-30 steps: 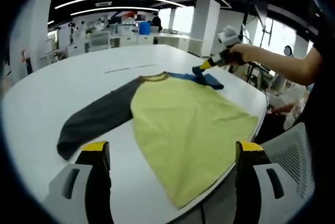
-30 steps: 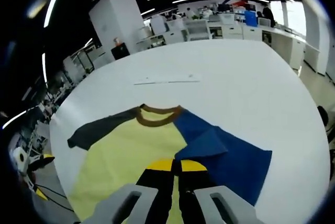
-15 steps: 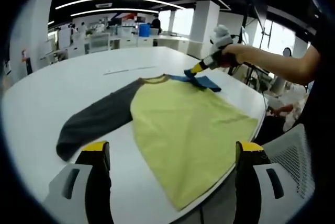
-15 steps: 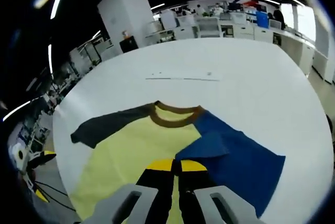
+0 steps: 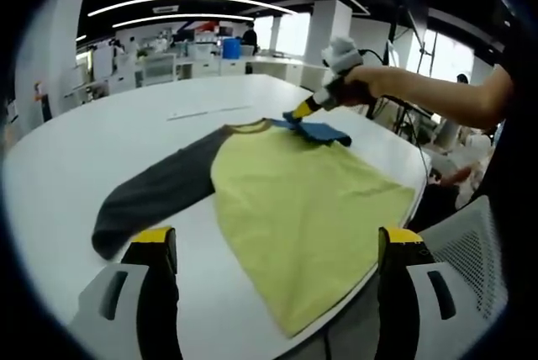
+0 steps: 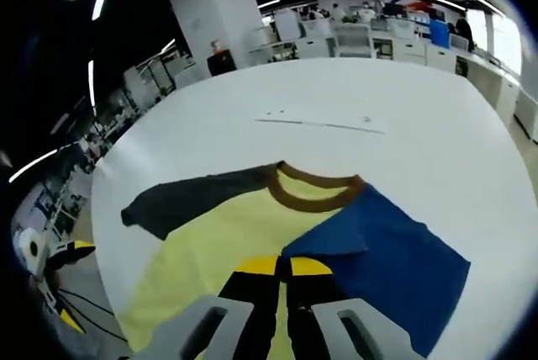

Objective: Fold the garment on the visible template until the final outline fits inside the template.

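Garment (image 5: 294, 192) lies spread flat on the white table (image 5: 101, 141), straight ahead of the left gripper (image 5: 277, 246) and between the lines of its two jaws. Those jaws stand wide apart and hold nothing, with their yellow-capped tips hanging above the near table edge. The shirt has a yellow body, a brown collar (image 6: 315, 196), a dark grey sleeve (image 5: 147, 196) stretched out toward the left jaw's side, and a blue sleeve (image 6: 387, 263) at the far right.

Seen from the left gripper view, the right gripper (image 5: 296, 113) is held by a person's hand (image 5: 357, 87) beyond the shirt's far shoulder, its yellow tip touching the blue sleeve there. In the right gripper view its jaws are pressed together, and the blue sleeve's folded edge runs down to their tips; the cloth appears pinched between them. From that gripper, the collar lies just ahead, and the grey sleeve reaches away to the left. A thin pale strip (image 6: 324, 123) lies on the table well beyond the collar.
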{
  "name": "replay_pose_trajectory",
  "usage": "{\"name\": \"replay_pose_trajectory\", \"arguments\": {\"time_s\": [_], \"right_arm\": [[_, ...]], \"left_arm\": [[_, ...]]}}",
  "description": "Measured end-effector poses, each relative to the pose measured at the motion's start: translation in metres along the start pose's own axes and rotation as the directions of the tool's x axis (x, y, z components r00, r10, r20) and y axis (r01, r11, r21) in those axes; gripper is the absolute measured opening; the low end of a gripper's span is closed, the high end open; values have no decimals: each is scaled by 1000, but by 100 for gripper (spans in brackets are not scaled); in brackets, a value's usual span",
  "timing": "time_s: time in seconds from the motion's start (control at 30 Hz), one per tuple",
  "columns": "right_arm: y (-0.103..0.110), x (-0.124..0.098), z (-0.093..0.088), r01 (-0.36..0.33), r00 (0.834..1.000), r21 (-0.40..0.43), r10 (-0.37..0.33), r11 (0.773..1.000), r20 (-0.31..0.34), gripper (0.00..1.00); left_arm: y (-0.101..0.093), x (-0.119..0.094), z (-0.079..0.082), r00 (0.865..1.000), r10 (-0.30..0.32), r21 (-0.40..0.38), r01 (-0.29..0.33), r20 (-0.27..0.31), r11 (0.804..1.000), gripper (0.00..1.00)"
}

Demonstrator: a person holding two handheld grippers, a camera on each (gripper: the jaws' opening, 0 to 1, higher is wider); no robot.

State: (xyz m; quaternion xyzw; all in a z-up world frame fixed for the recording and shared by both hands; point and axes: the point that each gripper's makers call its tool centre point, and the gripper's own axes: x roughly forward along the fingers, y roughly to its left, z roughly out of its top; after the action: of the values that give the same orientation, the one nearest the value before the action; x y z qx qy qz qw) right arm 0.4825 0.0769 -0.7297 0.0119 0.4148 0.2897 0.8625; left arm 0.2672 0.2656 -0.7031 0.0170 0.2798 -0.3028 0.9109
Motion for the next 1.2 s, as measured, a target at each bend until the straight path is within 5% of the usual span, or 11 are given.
{"name": "replay_pose_trajectory", "arguments": {"time_s": [1.2], "right_arm": [[71,44,22,-119,991,-92,114,989,-67,0]], "left_arm": [[9,-5,-8,999,33,-27,-33,-3,999,96]]}}
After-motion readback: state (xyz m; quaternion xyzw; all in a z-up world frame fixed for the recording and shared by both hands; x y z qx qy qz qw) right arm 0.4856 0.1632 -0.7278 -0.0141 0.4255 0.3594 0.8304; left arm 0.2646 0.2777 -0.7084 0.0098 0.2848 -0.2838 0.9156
